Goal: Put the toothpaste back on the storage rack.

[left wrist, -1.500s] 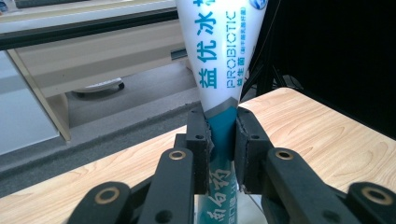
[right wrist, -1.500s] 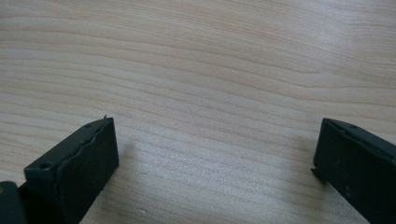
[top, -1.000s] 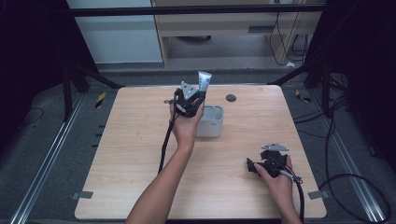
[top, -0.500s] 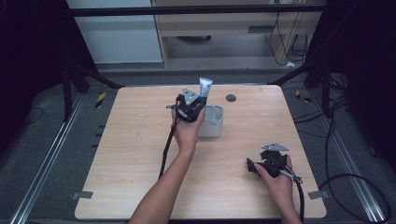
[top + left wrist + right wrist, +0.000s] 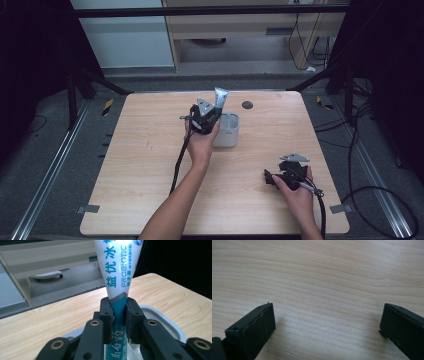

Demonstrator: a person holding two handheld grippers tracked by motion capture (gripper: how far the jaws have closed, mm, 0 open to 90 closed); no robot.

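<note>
A white and teal toothpaste tube [image 5: 220,98] stands upright, crimped end up, over a pale square container [image 5: 235,131] at the table's far middle. My left gripper [image 5: 214,115] is shut on the tube's lower part. In the left gripper view the two pads [image 5: 106,315] squeeze the teal band of the tube [image 5: 120,272], whose lower end hangs inside the container's rim [image 5: 163,316]. My right gripper [image 5: 272,179] rests low over the near right of the table. Its jaws stand wide apart with bare wood between them [image 5: 327,322].
A small dark round disc [image 5: 247,105] lies on the wooden table [image 5: 140,165] behind the container. The left gripper's cable [image 5: 177,165] trails along the forearm. Dark frame posts and cables surround the table on the floor.
My left gripper has sunk a little with the tube, bringing it lower over the container. The right gripper has stayed where it was.
</note>
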